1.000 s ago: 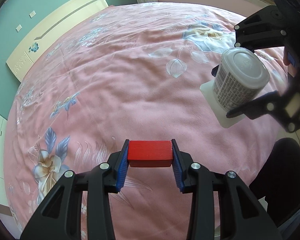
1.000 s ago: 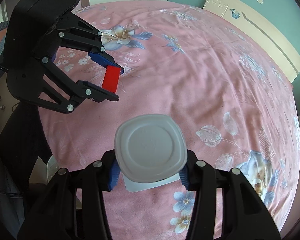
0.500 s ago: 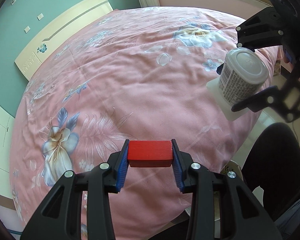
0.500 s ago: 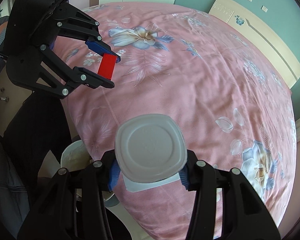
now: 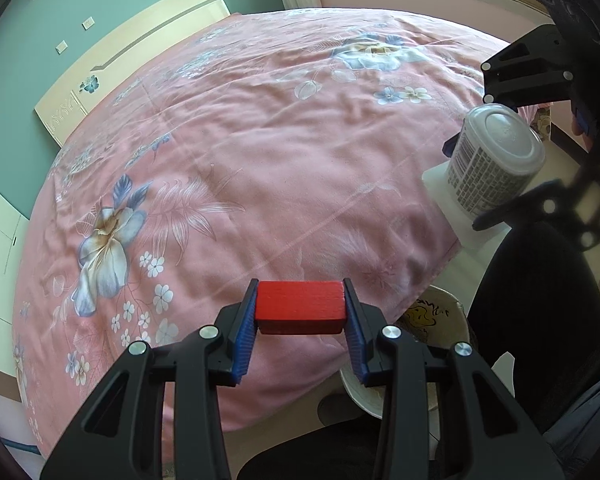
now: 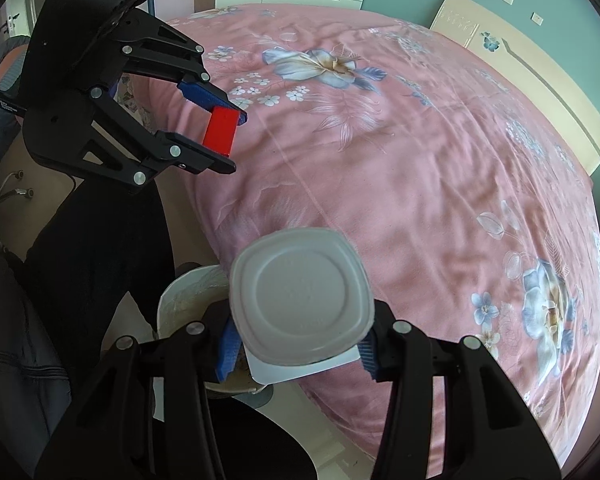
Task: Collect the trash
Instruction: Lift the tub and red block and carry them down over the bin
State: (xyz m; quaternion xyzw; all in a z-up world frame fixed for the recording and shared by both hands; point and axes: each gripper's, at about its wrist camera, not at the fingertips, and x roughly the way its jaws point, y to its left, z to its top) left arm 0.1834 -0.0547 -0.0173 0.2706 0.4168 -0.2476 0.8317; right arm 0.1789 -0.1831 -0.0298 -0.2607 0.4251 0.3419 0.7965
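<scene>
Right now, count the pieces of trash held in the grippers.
2. A red rectangular wooden block is clamped in the left gripper; a white plastic cup with printed label is clamped in the right gripper. Both hang at the bed's edge.

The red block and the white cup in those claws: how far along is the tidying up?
About halfway, I would guess. Picked up: the left gripper is shut on the red block, and the right gripper is shut on the white plastic cup. No other trash shows on the pink bedspread. In hand: both hang near the bed's edge, by the white bin on the floor. Left: dropping both in.
</scene>
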